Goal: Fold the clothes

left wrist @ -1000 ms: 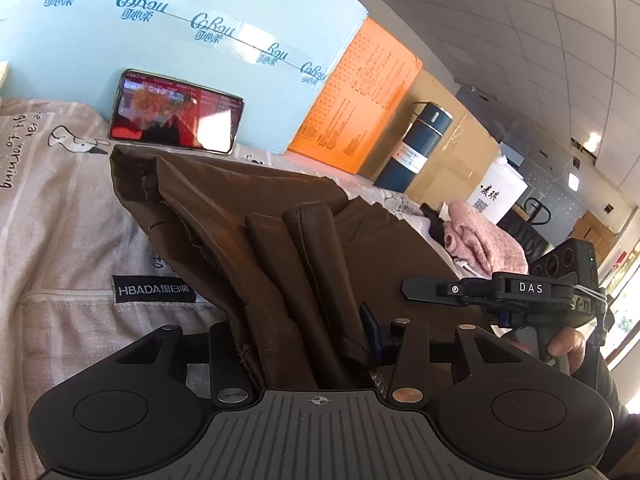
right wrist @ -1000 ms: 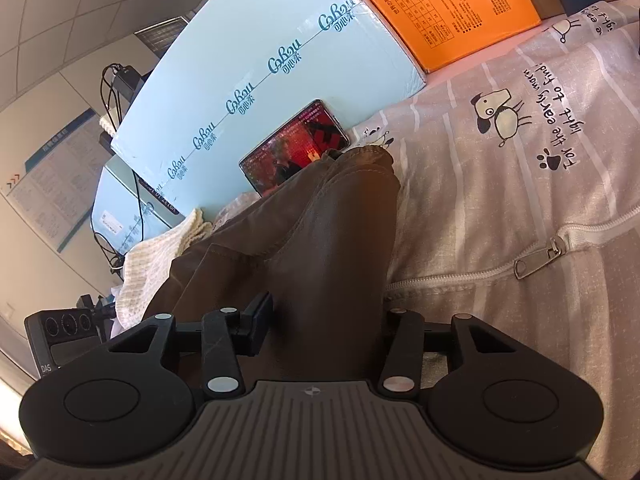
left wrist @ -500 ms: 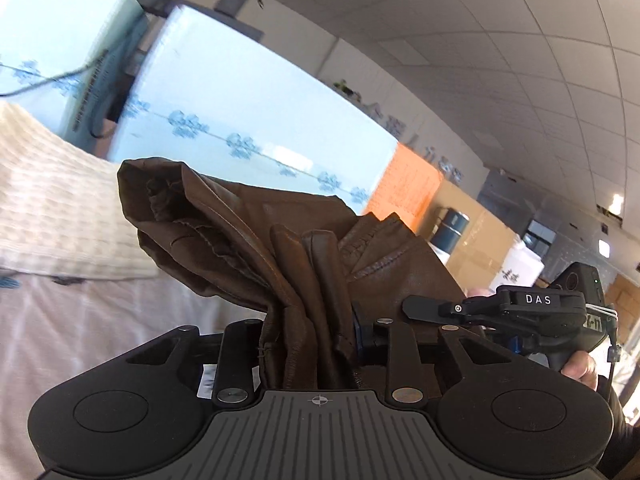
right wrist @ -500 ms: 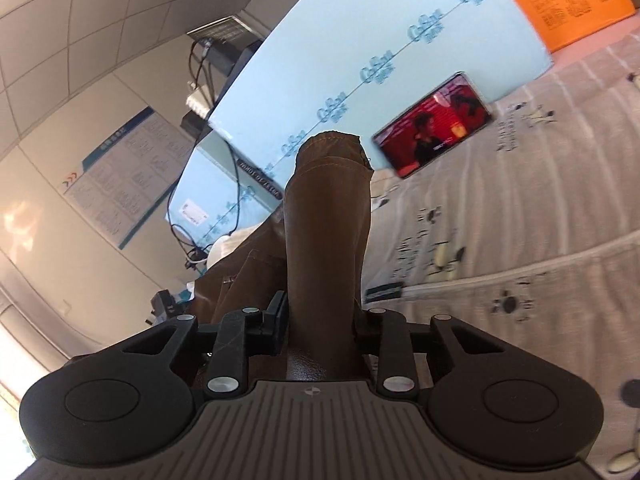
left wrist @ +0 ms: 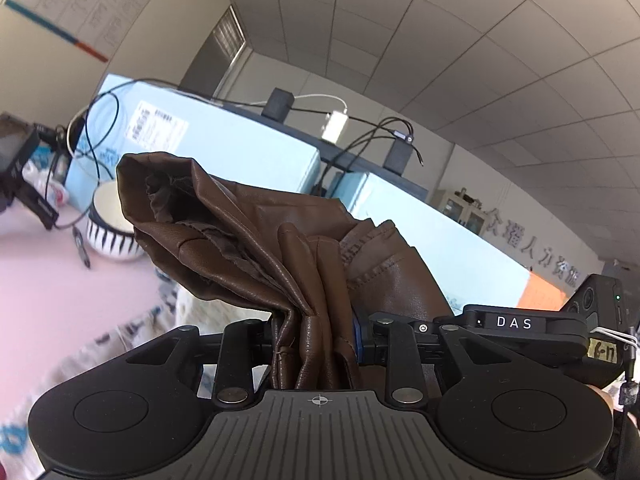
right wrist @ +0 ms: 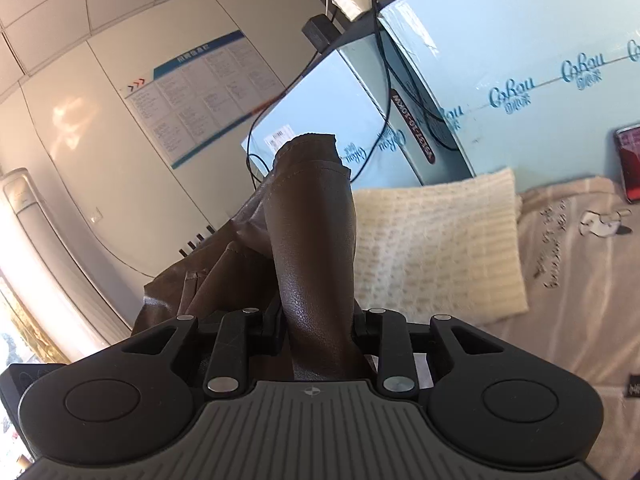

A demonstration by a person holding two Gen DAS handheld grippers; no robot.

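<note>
A brown leather-look garment (left wrist: 256, 248) is lifted off the bed, bunched in folds. My left gripper (left wrist: 316, 340) is shut on a thick wad of it, and the folds spill up and left from the jaws. The right gripper (right wrist: 320, 320) is shut on another part of the same brown garment (right wrist: 312, 232), which stands up from its jaws like a tube. In the left wrist view the right gripper's black body (left wrist: 520, 328), marked DAS, sits close on the right with a hand under it. Both grippers point nearly level.
A cream knitted cloth (right wrist: 432, 248) lies folded on the printed bedsheet (right wrist: 572, 272). Pale blue boxes (right wrist: 500, 80) with cables stand behind. A phone (right wrist: 630, 164) leans at the right edge. A striped bowl (left wrist: 110, 228) rests on a pink surface (left wrist: 48, 296) at left.
Both grippers have risen and swung left with the garment, lifting it off the sheet. The views turned from the phone and orange box toward the blue boxes, wall and ceiling. Both jaws have squeezed tighter.
</note>
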